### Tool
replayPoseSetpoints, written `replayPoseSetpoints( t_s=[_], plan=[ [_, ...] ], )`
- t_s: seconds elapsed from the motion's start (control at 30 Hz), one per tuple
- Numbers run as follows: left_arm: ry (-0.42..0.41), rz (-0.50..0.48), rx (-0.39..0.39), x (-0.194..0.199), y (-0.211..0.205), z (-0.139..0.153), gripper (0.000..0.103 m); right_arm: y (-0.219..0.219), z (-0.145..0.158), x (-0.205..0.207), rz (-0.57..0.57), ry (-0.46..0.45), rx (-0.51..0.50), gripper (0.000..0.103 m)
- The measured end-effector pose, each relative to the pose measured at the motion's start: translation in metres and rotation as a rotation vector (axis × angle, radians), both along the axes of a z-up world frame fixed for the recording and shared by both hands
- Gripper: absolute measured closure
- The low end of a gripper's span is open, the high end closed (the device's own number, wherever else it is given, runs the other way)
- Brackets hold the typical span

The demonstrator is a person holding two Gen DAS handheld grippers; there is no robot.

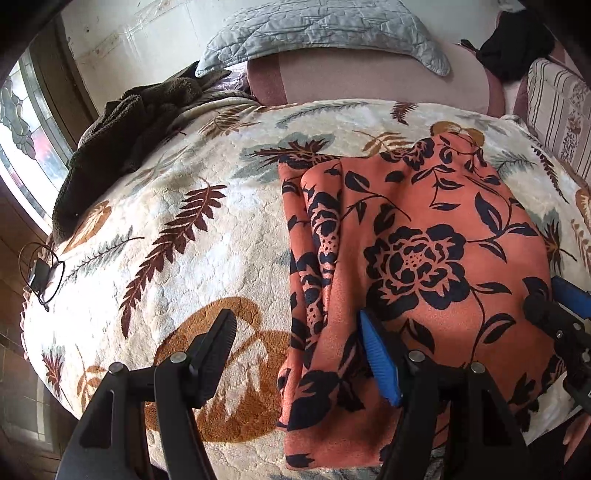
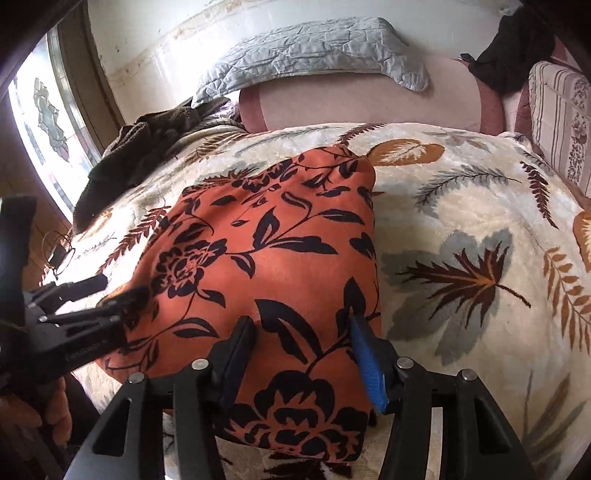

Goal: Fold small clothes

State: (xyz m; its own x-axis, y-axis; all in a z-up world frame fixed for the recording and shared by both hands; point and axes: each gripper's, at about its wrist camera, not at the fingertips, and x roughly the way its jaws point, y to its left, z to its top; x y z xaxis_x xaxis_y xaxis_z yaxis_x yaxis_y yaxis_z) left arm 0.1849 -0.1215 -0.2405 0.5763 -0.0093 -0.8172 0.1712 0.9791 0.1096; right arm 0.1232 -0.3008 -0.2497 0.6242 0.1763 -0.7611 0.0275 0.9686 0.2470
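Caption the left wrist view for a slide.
Open left gripper over the near left edge of a partly folded orange floral garment on a leaf-print blanket.

**A bedroom lit from a patterned window**

Beyond the fingers spreads a bed [image 1: 177, 229] under a cream fleece blanket printed with brown and grey leaves. Farther ahead lies a grey quilted pillow [image 1: 321, 33] against a white, scuffed wall [image 1: 122, 44]. Left of the fingers, daylight pours through a leaded window [image 1: 22, 125] in a dark wooden frame. A dark brown towel [image 1: 122, 136] is heaped at the bed's far left. Far right stands a striped floral cushion [image 1: 557, 122].
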Motion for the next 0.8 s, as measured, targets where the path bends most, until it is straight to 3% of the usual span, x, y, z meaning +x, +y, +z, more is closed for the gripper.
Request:
replayPoseSetpoints(
  t_s=[0.1, 0.27, 0.43, 0.53, 0.8],
  plan=[
    [-0.018, 0.002, -0.01, -0.005, 0.004, 0.019, 0.034, -0.007, 0.008, -0.011, -0.048, -0.013, 0.044, 0.046],
    [-0.159, 0.026, 0.001, -0.025, 0.014, 0.069, 0.032, -0.009, 0.045, -0.041, -0.103, -0.1, 0.068, 0.046],
    [-0.291, 0.053, -0.003, -0.052, 0.024, 0.119, 0.011, -0.007, 0.091, -0.071, -0.137, -0.181, 0.019, 0.036],
    [-0.356, 0.059, -0.011, -0.069, 0.029, 0.147, 0.007, -0.005, 0.117, -0.086, -0.154, -0.215, -0.007, 0.034],
    [-0.427, 0.074, -0.052, -0.104, 0.042, 0.198, 0.004, -0.003, 0.172, -0.121, -0.183, -0.289, -0.038, 0.032]
  ],
)
